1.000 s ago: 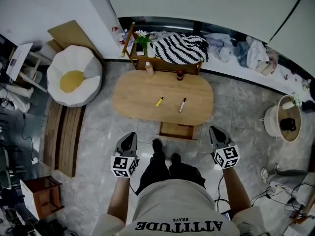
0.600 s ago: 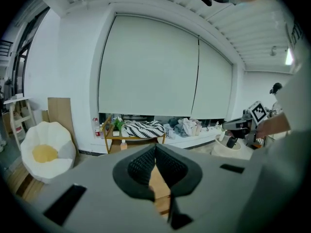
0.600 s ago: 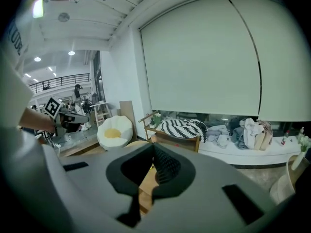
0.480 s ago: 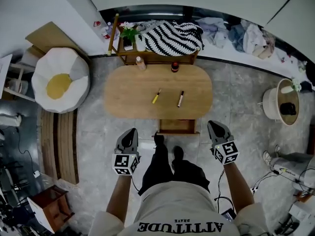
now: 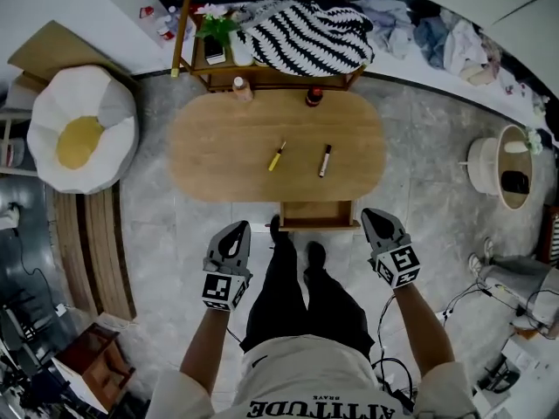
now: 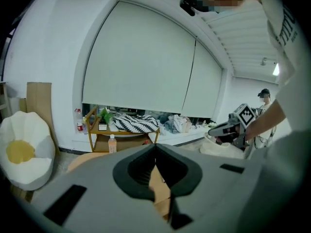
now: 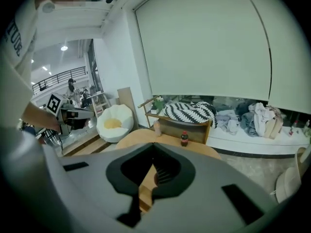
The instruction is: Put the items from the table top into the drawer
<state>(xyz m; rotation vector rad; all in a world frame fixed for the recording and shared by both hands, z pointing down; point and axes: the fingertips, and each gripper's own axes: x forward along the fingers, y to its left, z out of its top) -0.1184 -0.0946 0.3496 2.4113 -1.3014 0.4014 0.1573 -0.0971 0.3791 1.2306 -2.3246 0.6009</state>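
Observation:
A yellow pen (image 5: 277, 156) and a black marker (image 5: 325, 161) lie side by side in the middle of the oval wooden table (image 5: 210, 147). At the table's far edge stand a pink bottle (image 5: 238, 86) and a dark cola bottle (image 5: 314, 97). The drawer (image 5: 314, 214) stands pulled out under the near edge. My left gripper (image 5: 238, 227) hangs left of the drawer, short of the table, shut and empty. Right of the drawer, my right gripper (image 5: 370, 214) is also shut with nothing in it. In the gripper views the left jaws (image 6: 155, 147) and the right jaws (image 7: 154, 147) meet at their tips.
A low shelf (image 5: 262, 77) with a striped cloth (image 5: 306, 37) and a plant stands behind the table. An egg-shaped beanbag (image 5: 79, 138) sits at left, a white basket (image 5: 502, 168) at right. My shoes (image 5: 293, 251) are just before the drawer. Cables lie on the floor at right.
Both grippers have come down and forward toward the table's near edge, staying shut. The table and drawer now sit closer and larger in the head view.

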